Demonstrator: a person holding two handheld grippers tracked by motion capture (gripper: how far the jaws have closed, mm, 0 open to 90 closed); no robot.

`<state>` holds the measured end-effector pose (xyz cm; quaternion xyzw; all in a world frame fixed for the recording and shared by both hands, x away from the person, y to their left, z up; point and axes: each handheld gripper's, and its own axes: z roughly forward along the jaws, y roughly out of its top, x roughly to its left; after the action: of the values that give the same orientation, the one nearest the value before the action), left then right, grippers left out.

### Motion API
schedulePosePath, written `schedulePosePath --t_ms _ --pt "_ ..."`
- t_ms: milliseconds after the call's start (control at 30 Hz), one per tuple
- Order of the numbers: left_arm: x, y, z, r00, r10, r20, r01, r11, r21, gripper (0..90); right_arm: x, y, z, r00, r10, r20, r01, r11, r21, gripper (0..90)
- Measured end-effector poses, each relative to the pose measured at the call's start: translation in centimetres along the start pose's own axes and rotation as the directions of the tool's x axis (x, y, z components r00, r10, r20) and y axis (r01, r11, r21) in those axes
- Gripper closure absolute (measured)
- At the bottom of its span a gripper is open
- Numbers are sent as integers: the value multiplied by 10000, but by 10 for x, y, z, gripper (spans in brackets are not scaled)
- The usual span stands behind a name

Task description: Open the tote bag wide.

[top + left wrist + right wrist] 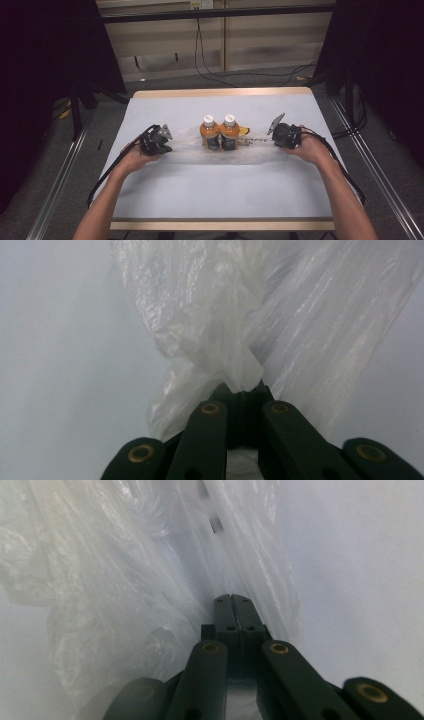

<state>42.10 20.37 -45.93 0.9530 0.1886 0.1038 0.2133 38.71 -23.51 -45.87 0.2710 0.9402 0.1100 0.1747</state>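
Holding a clear plastic bag [200,150] stretched at table centre: left gripper [159,141] at 9 o'clock pinches bunched film, right gripper [283,134] at 3 o'clock has jaws pressed together on film. Two white-capped orange bottles [220,132] stand touching, seemingly inside. Judged: loading done, closing or lifting left.

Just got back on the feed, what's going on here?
A person holds a gripper in each hand at the table. The left gripper is shut on a bunched edge of the clear plastic bag, the right gripper on the opposite end. Two orange bottles stand upright between them.
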Motion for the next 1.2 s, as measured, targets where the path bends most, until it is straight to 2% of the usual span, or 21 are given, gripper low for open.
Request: schedulePosePath --t_ms 67,133,267,367,467,533,567,600,633,700,767,800,867,900,933,967,1000,1033,1100,1133,1200 --pt "1 -3 0 9975 -702 116 706 9970 -329 900 1 2 0 9999 -87 95 86 9999 56 900" --pt "-1 -7 0 9920 -1138 541 1182 9891 -872 900 2 2 -1 10000 14 -7 -14 10000 -57 900" --pt "-6 -13 -5 9925 -1075 587 1153 9815 -1526 861 -2 -3 -5 9970 660 -397 -691 9942 -827 900" --pt "-10 -16 -10 9912 -1154 650 1273 9655 -2271 790 -3 -6 -11 9938 900 -651 -996 9817 -1626 900" --pt "-14 -18 -18 9902 -1271 576 1381 9520 -2732 727 2 -5 -16 9915 1025 -801 -1168 9724 -2020 884" --pt "-18 -20 -27 9891 -1329 631 1461 9390 -3113 680 4 -6 -19 9881 1268 -868 -1438 9620 -2323 857" --pt "-21 -21 -32 9885 -1434 486 1515 9328 -3269 663 4 -6 -20 9873 1242 -991 -1459 9556 -2562 850" --pt "-21 -21 -32 9885 -1434 486 1515 9328 -3269 633 5 -7 -23 9857 1378 -974 -1595 9493 -2709 833" --pt "-25 -23 -41 9878 -1486 455 1549 9158 -3706 600 5 -7 -25 9849 1437 -970 -1665 9399 -2981 819" --pt "-28 -26 -49 9878 -1510 389 1537 9010 -4056 566 4 -8 -28 9770 1626 -1378 -2014 9156 -3479 799" --pt "-31 -27 -53 9891 -1421 374 1444 8930 -4262 513 4 -8 -31 9729 1726 -1540 -2196 8988 -3795 776" --pt "-32 -26 -52 9883 -1490 326 1489 8957 -4189 491 4 -7 -32 9712 1677 -1695 -2221 8947 -3875 769" --pt "-30 -25 -49 9874 -1512 457 1563 8937 -4207 449 6 -5 -33 9737 1660 -1561 -2150 8962 -3881 745" --pt "-30 -25 -48 9834 -1706 619 1804 8817 -4359 423 6 -5 -33 9742 1637 -1550 -2132 8930 -3965 738" --pt "-29 -25 -47 9807 -1734 908 1957 8633 -4652 399 7 -4 -33 9723 1731 -1572 -2232 8873 -4035 720" --pt "-30 -24 -47 9779 -1786 1088 2090 8529 -4785 385 7 -4 -34 9721 1726 -1589 -2246 8808 -4168 694" --pt "-31 -22 -47 9787 -1754 1065 2051 8532 -4796 367 7 -3 -35 9693 1710 -1766 -2324 8717 -4315 694" --pt "-31 -21 -47 9796 -1706 1063 2009 8483 -4900 357 7 -2 -36 9694 1696 -1776 -2324 8671 -4406 692" --pt "-32 -18 -49 9841 -1603 770 1774 8547 -4878 353 8 0 -37 9691 1626 -1857 -2318 8581 -4581 690" --pt "-32 -18 -49 9841 -1603 770 1774 8547 -4878 351 8 1 -37 9683 1570 -1944 -2321 8530 -4674 689" --pt "-34 -16 -50 9823 -1670 849 1868 8411 -5076 349 11 4 -38 9698 1519 -1910 -2265 8518 -4723 686"
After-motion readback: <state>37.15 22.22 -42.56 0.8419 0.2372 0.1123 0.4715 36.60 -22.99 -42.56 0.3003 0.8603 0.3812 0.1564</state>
